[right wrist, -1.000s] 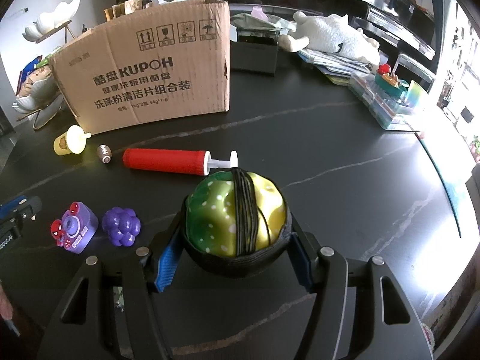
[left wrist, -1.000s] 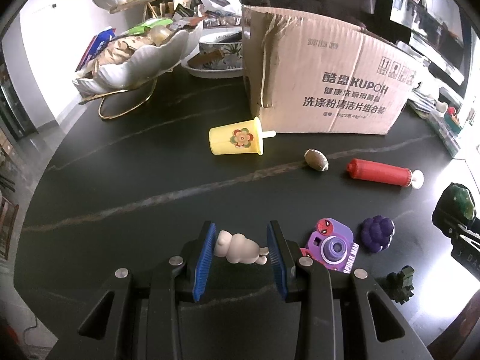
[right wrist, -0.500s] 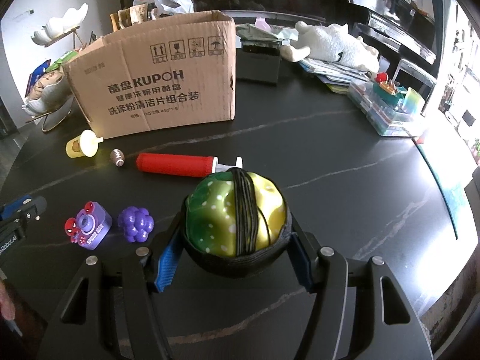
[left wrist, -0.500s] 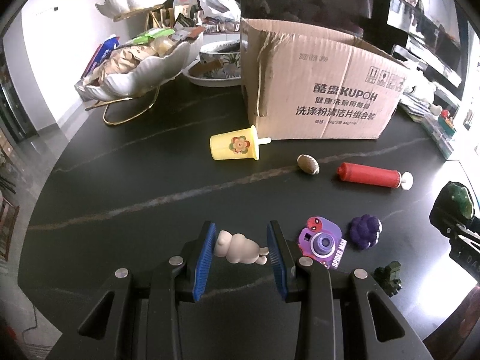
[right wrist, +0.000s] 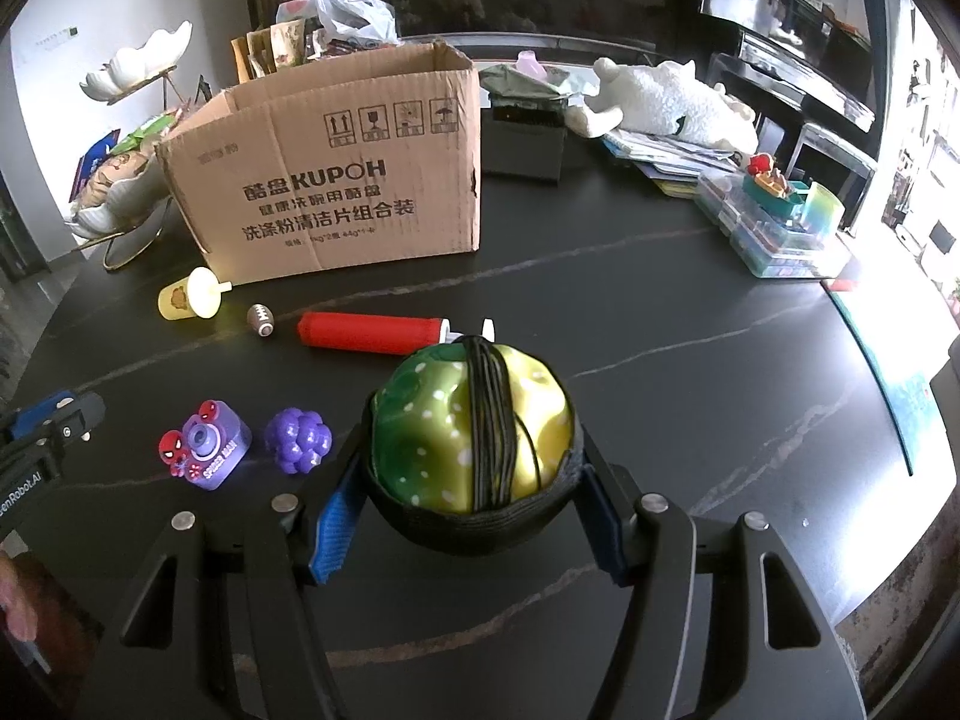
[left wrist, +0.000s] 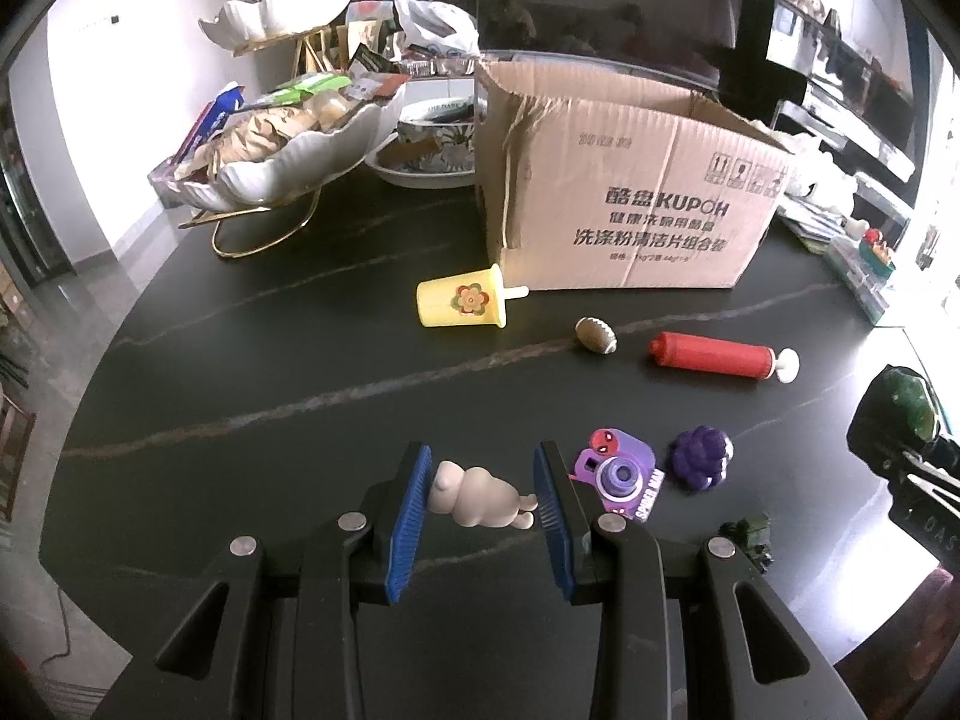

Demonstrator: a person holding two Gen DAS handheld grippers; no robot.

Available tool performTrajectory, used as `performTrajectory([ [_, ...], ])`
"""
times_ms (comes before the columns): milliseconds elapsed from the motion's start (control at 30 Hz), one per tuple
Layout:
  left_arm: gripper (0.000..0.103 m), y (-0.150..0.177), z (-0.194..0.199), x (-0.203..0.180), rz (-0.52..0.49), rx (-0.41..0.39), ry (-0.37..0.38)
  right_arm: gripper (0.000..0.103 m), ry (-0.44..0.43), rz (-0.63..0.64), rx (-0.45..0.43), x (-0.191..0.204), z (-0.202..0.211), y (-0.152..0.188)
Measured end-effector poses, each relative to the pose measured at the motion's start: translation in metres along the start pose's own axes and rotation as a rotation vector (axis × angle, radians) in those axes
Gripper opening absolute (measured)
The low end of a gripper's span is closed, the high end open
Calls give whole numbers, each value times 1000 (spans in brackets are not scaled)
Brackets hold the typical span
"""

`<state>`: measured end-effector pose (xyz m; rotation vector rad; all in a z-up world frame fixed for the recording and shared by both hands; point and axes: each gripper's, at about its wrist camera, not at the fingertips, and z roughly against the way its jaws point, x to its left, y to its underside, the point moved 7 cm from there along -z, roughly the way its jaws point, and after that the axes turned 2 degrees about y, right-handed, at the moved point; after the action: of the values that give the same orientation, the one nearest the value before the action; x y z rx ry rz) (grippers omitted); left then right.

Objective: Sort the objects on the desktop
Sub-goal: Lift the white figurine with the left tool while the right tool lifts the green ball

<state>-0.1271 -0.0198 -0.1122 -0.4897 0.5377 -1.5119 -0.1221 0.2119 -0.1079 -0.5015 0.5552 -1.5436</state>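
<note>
My left gripper [left wrist: 481, 495] is shut on a beige rabbit figurine [left wrist: 477, 495] and holds it above the dark table. My right gripper [right wrist: 471, 450] is shut on a green-yellow ball [right wrist: 471, 426] wrapped in black cord; it shows at the right edge of the left wrist view [left wrist: 900, 420]. An open cardboard box [left wrist: 624, 192] stands at the back, also in the right wrist view [right wrist: 336, 180]. On the table lie a yellow popsicle toy [left wrist: 461, 300], a small football [left wrist: 596, 335], a red pump [left wrist: 714, 356], a purple camera toy [left wrist: 618, 480] and purple grapes [left wrist: 701, 457].
A small dark green toy [left wrist: 747, 537] lies near the table's front right. White shell bowls with snacks [left wrist: 282, 150] stand back left. A plush toy [right wrist: 666, 99], books and plastic cases [right wrist: 774, 222] sit back right. The left gripper shows at the left edge of the right wrist view [right wrist: 54, 426].
Both grippers have risen and pulled back with their objects; the box and the table toys look smaller and farther. Neither grip has changed.
</note>
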Motion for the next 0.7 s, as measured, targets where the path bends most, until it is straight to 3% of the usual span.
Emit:
performTrajectory([
  [700,32,-9,31,-10,-8,-43,8,60,-35,30,-50,11,32,-5],
])
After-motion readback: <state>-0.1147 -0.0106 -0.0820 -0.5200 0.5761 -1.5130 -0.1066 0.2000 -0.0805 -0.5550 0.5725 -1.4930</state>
